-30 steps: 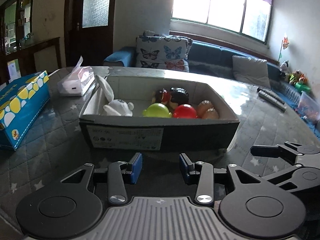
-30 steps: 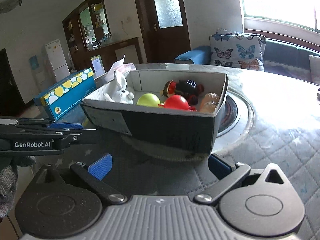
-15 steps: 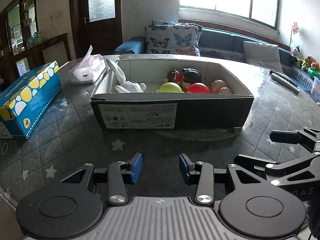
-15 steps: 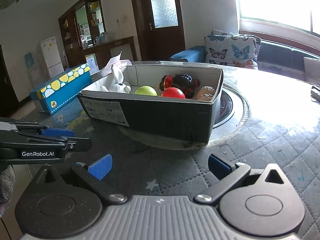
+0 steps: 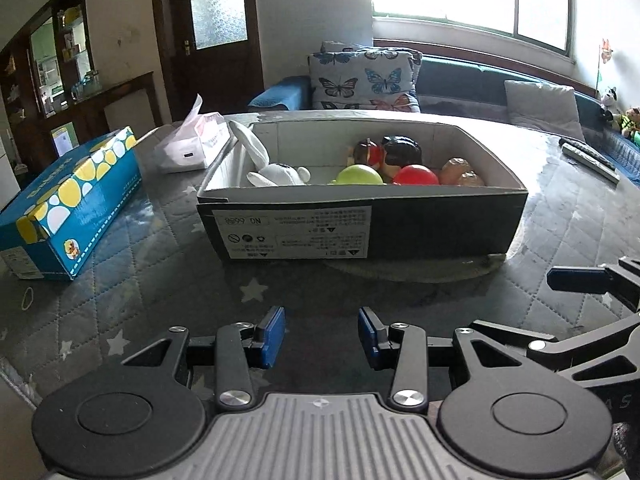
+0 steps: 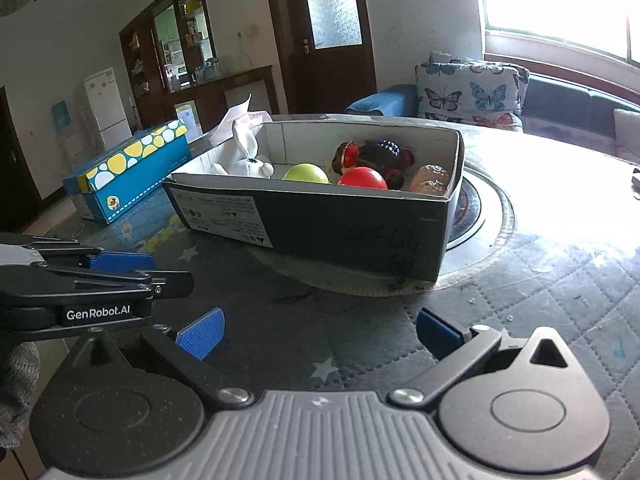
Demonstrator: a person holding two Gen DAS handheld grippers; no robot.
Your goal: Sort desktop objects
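Both grippers have pulled back from the cardboard box (image 5: 360,232), which now sits farther off on the quilted table (image 5: 160,280). From left to right: a blue tissue box with yellow dots (image 5: 68,204), a white tissue pack (image 5: 192,148), then the box holding a white plush rabbit (image 5: 276,172), green ball (image 5: 359,175), dark-haired doll (image 5: 396,154), red ball (image 5: 415,175) and amber toy (image 5: 460,172). My left gripper (image 5: 321,336) is partly open and holds nothing; my right gripper (image 6: 320,332) is spread wide and holds nothing.
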